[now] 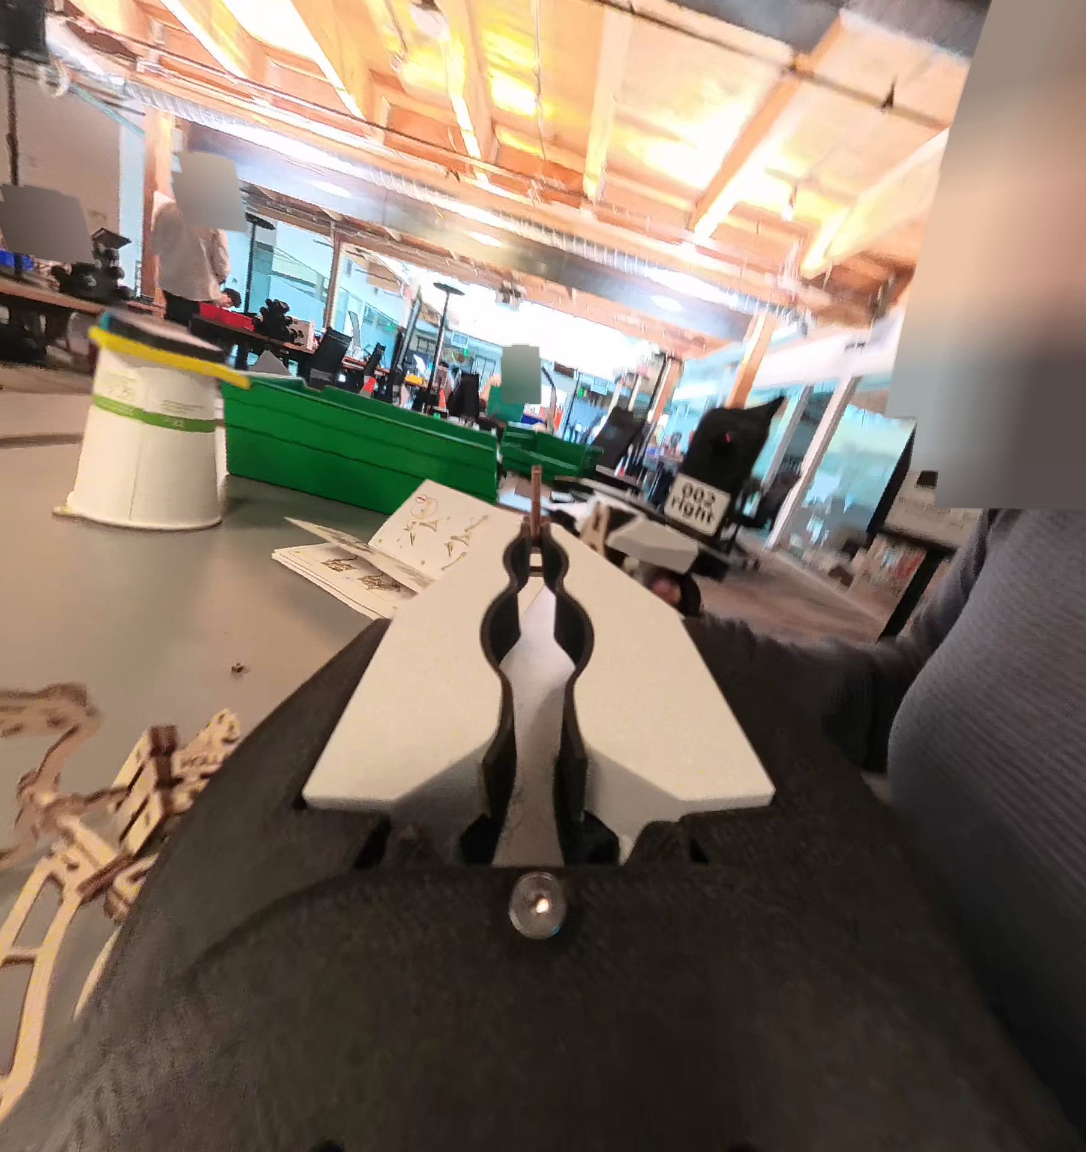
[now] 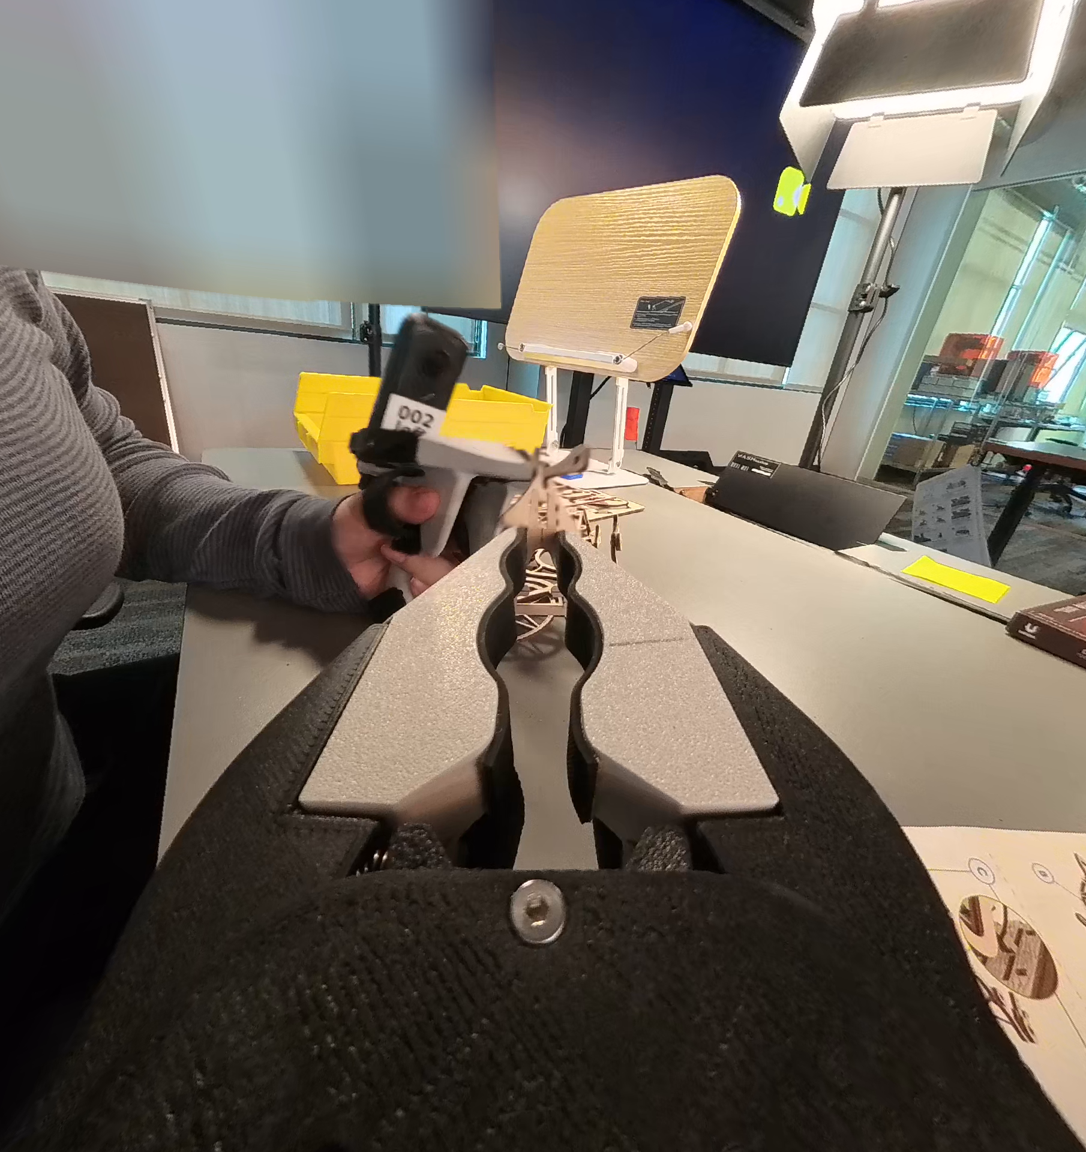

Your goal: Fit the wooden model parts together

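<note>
My left gripper (image 1: 535, 537) is shut on a thin brown wooden part (image 1: 535, 495) seen edge-on, held upright above the grey table (image 1: 123, 611). My right gripper (image 2: 537, 541) is shut on a pale wooden part (image 2: 531, 508). The left gripper (image 2: 466, 458), held by a hand (image 2: 372, 548), reaches in from the left, and a blurred wooden part (image 2: 559, 467) at its tip meets the one I hold. The right gripper also shows in the left wrist view (image 1: 649, 543). More wooden model parts (image 1: 91, 810) lie at the lower left, and others (image 2: 590, 505) lie beyond the fingers.
An upturned white cup (image 1: 148, 442), green bins (image 1: 360, 442) and an open instruction booklet (image 1: 391, 548) stand ahead on the left. A yellow bin (image 2: 497, 411), a wooden book stand (image 2: 621, 274), a dark box (image 2: 1076, 629) and an instruction sheet (image 2: 1027, 935) are on the right side.
</note>
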Motion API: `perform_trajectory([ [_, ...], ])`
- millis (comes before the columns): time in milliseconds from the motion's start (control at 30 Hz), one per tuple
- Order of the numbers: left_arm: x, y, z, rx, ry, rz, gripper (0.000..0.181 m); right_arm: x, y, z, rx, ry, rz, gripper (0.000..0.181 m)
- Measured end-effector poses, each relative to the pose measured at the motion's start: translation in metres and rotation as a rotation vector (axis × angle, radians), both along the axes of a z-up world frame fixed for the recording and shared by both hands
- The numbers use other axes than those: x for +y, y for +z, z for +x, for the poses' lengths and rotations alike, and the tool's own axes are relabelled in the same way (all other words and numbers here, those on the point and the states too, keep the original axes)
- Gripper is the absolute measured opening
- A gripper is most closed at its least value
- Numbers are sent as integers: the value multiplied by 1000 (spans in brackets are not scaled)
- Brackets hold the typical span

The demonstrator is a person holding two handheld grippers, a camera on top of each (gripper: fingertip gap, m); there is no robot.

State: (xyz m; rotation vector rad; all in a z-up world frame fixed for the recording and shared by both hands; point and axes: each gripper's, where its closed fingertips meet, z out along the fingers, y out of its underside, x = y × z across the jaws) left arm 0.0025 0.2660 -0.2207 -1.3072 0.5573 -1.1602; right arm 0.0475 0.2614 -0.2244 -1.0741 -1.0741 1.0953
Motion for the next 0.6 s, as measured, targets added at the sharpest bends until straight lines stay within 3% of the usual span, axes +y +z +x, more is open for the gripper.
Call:
perform_trajectory([
  [133,-11,-1,10,80,6,101,1,0,0,0,0,1,0,5],
  [600,-7,-1,8,65,17,78,1,-1,-1,0,-6,-2,18,5],
])
